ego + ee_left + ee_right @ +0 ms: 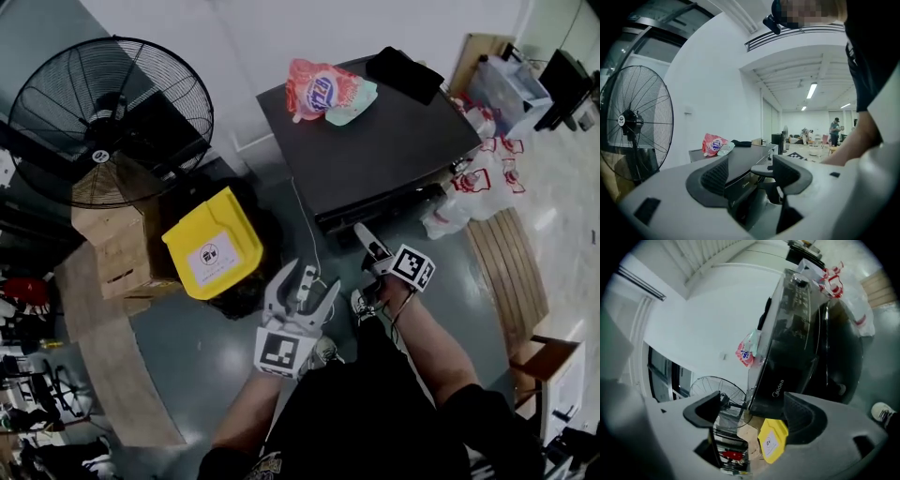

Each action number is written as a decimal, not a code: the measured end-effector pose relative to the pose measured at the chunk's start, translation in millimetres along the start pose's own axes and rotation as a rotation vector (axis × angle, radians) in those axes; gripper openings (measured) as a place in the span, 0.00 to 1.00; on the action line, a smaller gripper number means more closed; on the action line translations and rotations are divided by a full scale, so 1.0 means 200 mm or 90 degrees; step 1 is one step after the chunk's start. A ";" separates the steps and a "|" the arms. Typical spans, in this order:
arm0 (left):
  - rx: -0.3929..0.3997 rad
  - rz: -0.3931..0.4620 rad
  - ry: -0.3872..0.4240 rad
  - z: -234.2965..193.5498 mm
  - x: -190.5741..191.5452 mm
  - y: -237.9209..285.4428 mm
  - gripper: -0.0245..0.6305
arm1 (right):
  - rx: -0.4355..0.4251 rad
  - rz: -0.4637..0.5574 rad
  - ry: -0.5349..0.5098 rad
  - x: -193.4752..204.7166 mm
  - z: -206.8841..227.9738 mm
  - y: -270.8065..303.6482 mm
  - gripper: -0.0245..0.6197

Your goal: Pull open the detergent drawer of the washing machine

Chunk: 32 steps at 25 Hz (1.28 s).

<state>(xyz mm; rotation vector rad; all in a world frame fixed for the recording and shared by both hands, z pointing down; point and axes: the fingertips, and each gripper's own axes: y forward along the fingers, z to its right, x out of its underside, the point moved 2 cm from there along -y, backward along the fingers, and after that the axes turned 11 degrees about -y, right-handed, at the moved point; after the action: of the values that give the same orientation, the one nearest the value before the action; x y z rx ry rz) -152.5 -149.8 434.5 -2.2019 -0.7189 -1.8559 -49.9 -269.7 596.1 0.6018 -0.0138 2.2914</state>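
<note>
The dark washing machine (375, 141) stands ahead of me, with its front control strip (375, 211) along the near edge. In the right gripper view the strip carries a brand mark (778, 389); I cannot make out the drawer's outline. My right gripper (370, 246) (752, 416) is rolled on its side just short of that strip, open and empty. My left gripper (302, 284) (750, 176) hangs lower and further back, also open and empty, pointing at the machine's corner (745, 161).
A red-and-white detergent bag (323, 91) and a black item (405, 73) lie on the machine's top. A yellow bin (214, 244), wooden boxes (117, 244) and a big floor fan (112, 117) stand left. Plastic bags (473, 187) sit right of the machine.
</note>
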 end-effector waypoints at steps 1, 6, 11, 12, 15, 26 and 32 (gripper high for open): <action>-0.003 -0.003 -0.001 0.00 0.00 0.02 0.45 | -0.010 0.001 0.015 -0.01 0.03 0.03 0.71; -0.019 -0.008 -0.016 -0.03 0.01 0.13 0.45 | -0.009 -0.013 0.070 -0.01 0.18 0.13 0.75; -0.037 -0.018 -0.025 -0.07 0.03 0.20 0.45 | 0.010 -0.024 0.105 -0.02 0.27 0.22 0.79; -0.040 -0.019 -0.027 -0.08 0.04 0.21 0.45 | 0.010 -0.023 0.108 -0.03 0.29 0.24 0.79; -0.050 -0.024 -0.039 -0.11 0.06 0.24 0.45 | 0.021 -0.031 0.108 -0.02 0.33 0.28 0.79; -0.068 -0.028 -0.066 -0.21 0.10 0.23 0.45 | -0.010 -0.014 0.103 -0.03 0.36 0.37 0.77; -0.058 -0.030 -0.066 -0.20 0.10 0.20 0.45 | -0.009 0.003 0.105 -0.02 0.36 0.36 0.76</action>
<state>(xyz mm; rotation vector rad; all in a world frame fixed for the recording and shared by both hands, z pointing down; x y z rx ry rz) -167.4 -197.7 469.4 -2.3729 -0.7249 -1.8428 -67.2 -336.9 670.3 0.4043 0.0480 2.3373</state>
